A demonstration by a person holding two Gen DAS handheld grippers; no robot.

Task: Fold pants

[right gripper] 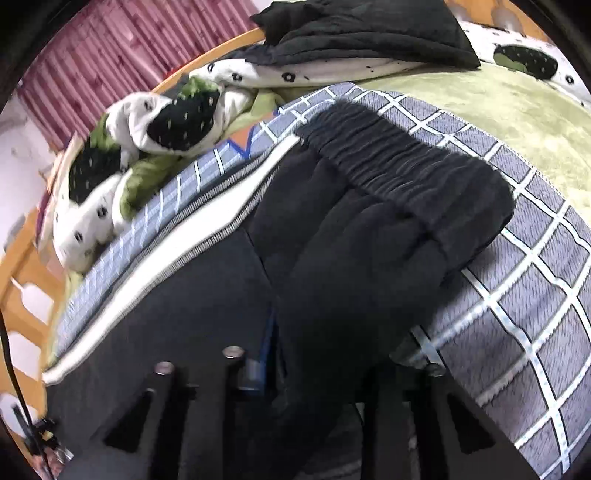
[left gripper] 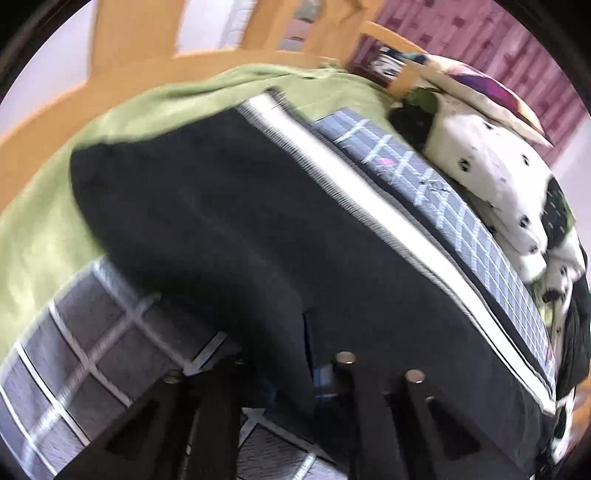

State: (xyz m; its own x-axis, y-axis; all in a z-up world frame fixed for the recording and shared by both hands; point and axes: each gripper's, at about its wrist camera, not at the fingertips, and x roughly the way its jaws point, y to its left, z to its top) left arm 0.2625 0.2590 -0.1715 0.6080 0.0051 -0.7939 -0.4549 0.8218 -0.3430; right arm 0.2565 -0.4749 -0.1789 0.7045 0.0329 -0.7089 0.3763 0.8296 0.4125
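Pants (left gripper: 229, 229) lie flat on the checked mat (left gripper: 74, 354) on the bed, dark fabric running from my jaws at 6 o'clock up toward 11 o'clock in the left wrist view, white side stripe (left gripper: 332, 177) along the 1-to-4 o'clock edge. My left gripper (left gripper: 295, 402) sits right at the near edge of the cloth, jaws drawn nearly together; the dark fabric comes down into the gap between them, so I read it as pinching a fold, though blur hides the pad contact. Green blanket (left gripper: 55, 206) shows at 9 o'clock, spotted bedding (left gripper: 491, 177) at 2.

Right wrist view: same pants (right gripper: 369, 229), elastic waistband (right gripper: 399, 162) at 12-to-2 o'clock, bunched leg fabric dropping straight to 6 o'clock. My right gripper (right gripper: 314, 398) has jaws narrow too, the dark cloth hanging down between them, apparently gripped. Another dark garment (right gripper: 369, 33) sits at 12, well apart.

Long axis runs away from both jaws, waistband far, near edge in hand. I judge both hands about equally close, each on its own side of that near edge, so the next move is probably carrying it toward the waistband.
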